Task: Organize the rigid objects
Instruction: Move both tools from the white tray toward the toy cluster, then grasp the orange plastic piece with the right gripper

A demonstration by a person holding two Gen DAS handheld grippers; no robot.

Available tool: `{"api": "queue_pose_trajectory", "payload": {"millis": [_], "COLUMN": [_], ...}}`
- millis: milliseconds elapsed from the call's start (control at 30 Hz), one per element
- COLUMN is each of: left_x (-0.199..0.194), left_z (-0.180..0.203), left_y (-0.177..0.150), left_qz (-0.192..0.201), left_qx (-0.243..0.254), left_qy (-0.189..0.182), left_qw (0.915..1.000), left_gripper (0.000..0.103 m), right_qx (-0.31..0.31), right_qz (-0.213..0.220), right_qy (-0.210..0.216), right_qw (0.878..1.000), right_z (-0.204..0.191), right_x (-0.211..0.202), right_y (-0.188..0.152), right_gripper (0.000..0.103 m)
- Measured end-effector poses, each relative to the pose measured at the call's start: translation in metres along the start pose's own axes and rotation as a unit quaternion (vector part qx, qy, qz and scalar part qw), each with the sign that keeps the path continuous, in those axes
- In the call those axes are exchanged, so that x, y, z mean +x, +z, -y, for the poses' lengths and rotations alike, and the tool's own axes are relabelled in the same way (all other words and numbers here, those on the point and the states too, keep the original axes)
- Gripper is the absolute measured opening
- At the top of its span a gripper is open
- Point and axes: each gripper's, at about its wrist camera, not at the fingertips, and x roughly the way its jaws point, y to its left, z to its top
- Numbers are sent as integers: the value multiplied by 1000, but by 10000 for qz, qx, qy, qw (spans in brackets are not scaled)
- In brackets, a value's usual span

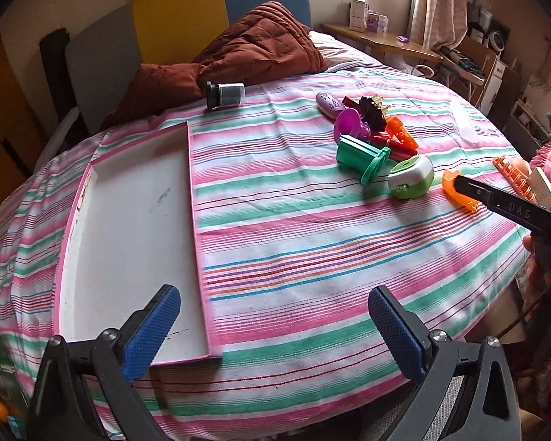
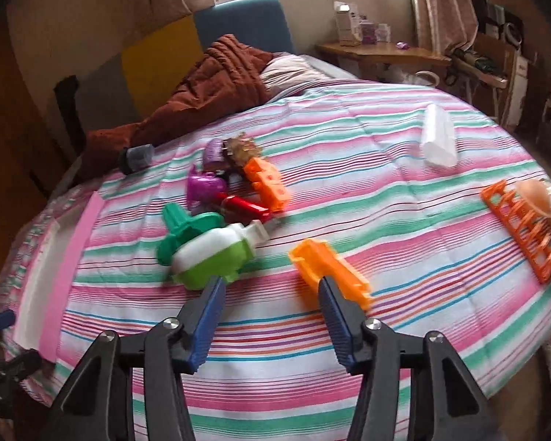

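R gripper [image 2: 272, 290] hovers low over striped bedspread [image 2: 349, 191], jaws part open, nothing between pads. No earlier frame, so no motion to tell. Key relation: orange plastic piece [image 2: 330, 272] lies just ahead & to the right of the gap, its long axis running diagonally from upper left to lower right; R fingertip overlaps its near edge in view, contact can't be told. Green/white gadget [image 2: 216, 257] sits just beyond the L finger. So R hand is far nearer than L; judgement: it needs a small shift right to straddle the piece.

L gripper [image 1: 275, 327] wide open, empty, above near corner of pink-rimmed white tray [image 1: 128, 220], well apart from the toy pile [image 1: 367, 125].

Hard to read: R view motion-blurred; orange rack [image 2: 521, 224] partly cut off at the edge.
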Motion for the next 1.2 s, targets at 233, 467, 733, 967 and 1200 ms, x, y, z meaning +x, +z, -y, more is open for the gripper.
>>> {"api": "queue_pose_trajectory", "payload": {"millis": [233,467,733,967,1200], "left_x": [-3,-2,1,8,10], "left_z": [-15,-32,-38,-31,-5], "left_y": [-3,-3,-1,8,22], "left_qz": [0,-74,-181,-169,-67], "left_qx": [-202,-601,-805,-979,-317], "left_qy": [121,-15,-591,-1499,-1235], "left_qw": [9997,9982,9948,9837,9918], "left_gripper": [103,103,103,103,103], "right_qx": [123,-194,-199,-158,-617], "right_qz": [-377,-294,-90,286,-348], "right_qy": [-41,134,428,126,-265], "right_qw": [9992,9993,9988,9994,9971], "right_z": [-27,-59,-56,-8,34], "right_x": [38,70,77,18,20], "right_y": [13,47,80,58,17], "right_gripper": [52,51,51,53,53]}}
